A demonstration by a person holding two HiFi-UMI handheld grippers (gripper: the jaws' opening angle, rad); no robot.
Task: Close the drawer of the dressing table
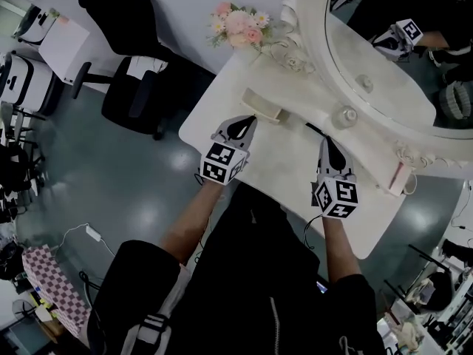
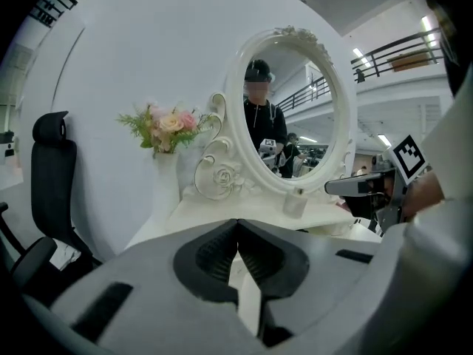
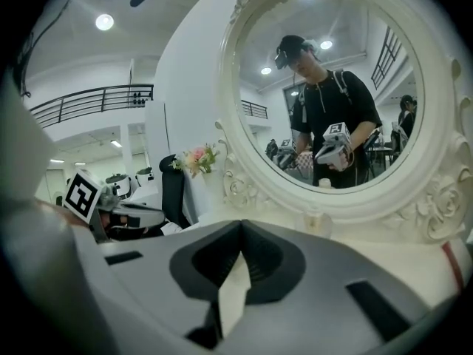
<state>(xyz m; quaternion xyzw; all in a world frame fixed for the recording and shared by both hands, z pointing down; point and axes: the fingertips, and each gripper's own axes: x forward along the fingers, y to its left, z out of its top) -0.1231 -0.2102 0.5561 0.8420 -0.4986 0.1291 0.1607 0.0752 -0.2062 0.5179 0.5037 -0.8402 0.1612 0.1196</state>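
The white dressing table (image 1: 214, 120) fills the middle of the head view, with its oval mirror (image 1: 399, 43) at the upper right. A small cream drawer (image 1: 264, 103) stands pulled out over the tabletop below the mirror's left end. My left gripper (image 1: 253, 119) is shut and empty, its tips just at the drawer's near edge; I cannot tell whether they touch it. My right gripper (image 1: 323, 140) is also shut and empty, over the bare tabletop to the drawer's right. In each gripper view the jaws (image 2: 236, 222) (image 3: 240, 225) meet at the tips and point at the mirror (image 2: 292, 117) (image 3: 325, 95).
A bunch of pink flowers (image 1: 240, 22) stands at the table's back left, and a small glass jar (image 1: 345, 115) sits in front of the mirror. A pink-striped item (image 1: 399, 176) lies at the right. A black office chair (image 1: 126, 72) stands on the floor to the left.
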